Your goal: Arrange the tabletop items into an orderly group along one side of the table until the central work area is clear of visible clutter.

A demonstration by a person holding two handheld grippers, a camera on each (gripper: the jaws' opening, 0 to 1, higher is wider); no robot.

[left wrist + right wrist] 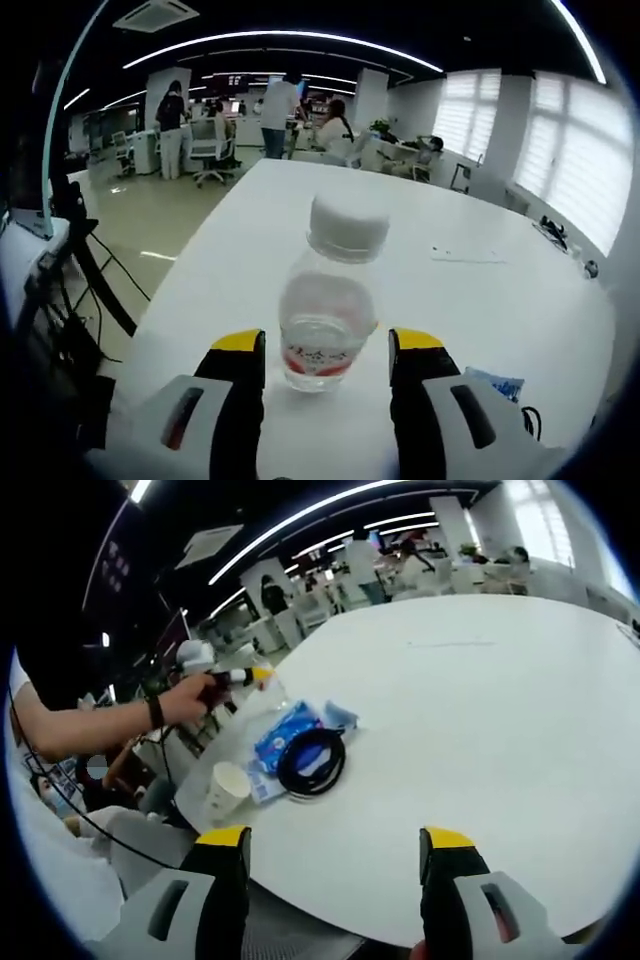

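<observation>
My left gripper [327, 355]: jaws spread, straddling the upright water bottle [327, 305], untouched, long axis vertical, dead ahead. Right gripper [336, 852]: spread, empty, well apart.

Clear glossy plastic bottle [327, 318], matt white table [480, 710], paper cup [227, 791]

bottle [328, 300]: clear, white cap, red label, upright near desk edge | paper cup [227, 790]: white, upright at edge | black cable coil [311, 762]: on blue packet [285, 737]
</observation>
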